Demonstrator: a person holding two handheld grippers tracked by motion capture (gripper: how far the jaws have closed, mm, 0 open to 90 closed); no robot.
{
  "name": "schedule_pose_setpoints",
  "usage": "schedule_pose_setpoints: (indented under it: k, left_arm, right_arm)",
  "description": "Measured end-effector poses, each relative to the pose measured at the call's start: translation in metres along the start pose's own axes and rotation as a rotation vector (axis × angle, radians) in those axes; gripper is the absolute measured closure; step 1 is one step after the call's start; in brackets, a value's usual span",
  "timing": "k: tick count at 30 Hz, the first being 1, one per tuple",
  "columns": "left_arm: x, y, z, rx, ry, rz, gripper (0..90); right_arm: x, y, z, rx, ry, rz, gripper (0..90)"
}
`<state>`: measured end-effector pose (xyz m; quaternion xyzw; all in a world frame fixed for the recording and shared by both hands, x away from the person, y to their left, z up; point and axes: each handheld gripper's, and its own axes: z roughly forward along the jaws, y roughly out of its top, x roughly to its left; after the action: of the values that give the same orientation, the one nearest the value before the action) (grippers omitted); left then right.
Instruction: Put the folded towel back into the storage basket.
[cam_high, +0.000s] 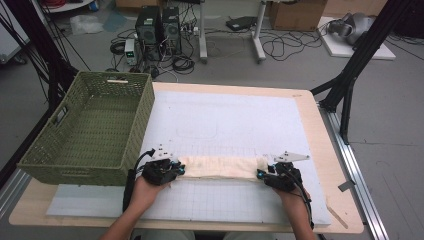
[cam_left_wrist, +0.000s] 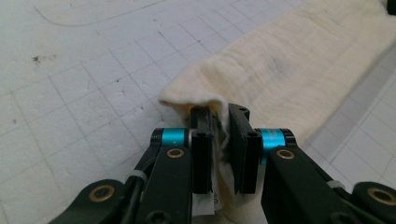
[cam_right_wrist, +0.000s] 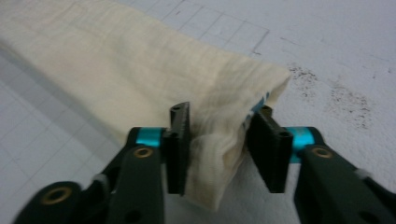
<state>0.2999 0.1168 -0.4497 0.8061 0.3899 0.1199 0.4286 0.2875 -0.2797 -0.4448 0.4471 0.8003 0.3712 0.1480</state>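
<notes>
On white mat (cam_high: 235, 120), both tongs (cam_high: 176, 169) (cam_high: 261, 173) level, pinching cream cloth (cam_high: 220, 167) ends

Basket (cam_high: 90, 127) left on table (cam_high: 320, 150), folded cloth (cam_high: 222, 167) right of it on mat (cam_high: 240, 120)

The cream cloth (cam_high: 222, 166) is looking soft, matt and fuzzy; the white grid mat (cam_high: 235, 125) is showing a rough, foamy, speckled face. The tongs (cam_left_wrist: 219, 140) are gleaming in smooth black plastic, while the green basket (cam_high: 90, 127) is looking coarsely woven.
</notes>
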Motion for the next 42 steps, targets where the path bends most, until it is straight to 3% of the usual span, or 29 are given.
schedule_pose_setpoints:
  k: [7,10,17,23,33,42]
  left_arm:
    - [0.0,0.0,0.0,-0.003,-0.001,-0.001,79.9]
    - [0.001,0.0,0.0,-0.003,-0.004,-0.003,79.9]
    - [0.002,0.001,-0.002,-0.005,-0.008,-0.002,80.6]
    - [0.001,0.012,-0.017,-0.094,-0.026,-0.008,81.9]
    - [-0.005,0.028,-0.037,-0.183,-0.047,0.015,81.9]
    - [-0.001,0.041,-0.06,-0.269,-0.031,0.005,81.9]
  right_arm:
    - [0.003,-0.001,0.0,0.003,-0.002,0.039,71.8]
    - [0.006,0.0,0.0,0.01,0.003,0.024,79.2]
    - [0.008,0.001,-0.001,0.003,-0.011,0.026,80.9]
    - [0.007,0.005,-0.004,-0.001,-0.018,0.01,81.7]
    - [0.004,0.017,-0.012,-0.047,-0.034,0.01,81.5]
    - [0.006,0.046,-0.013,-0.088,-0.049,-0.023,81.4]
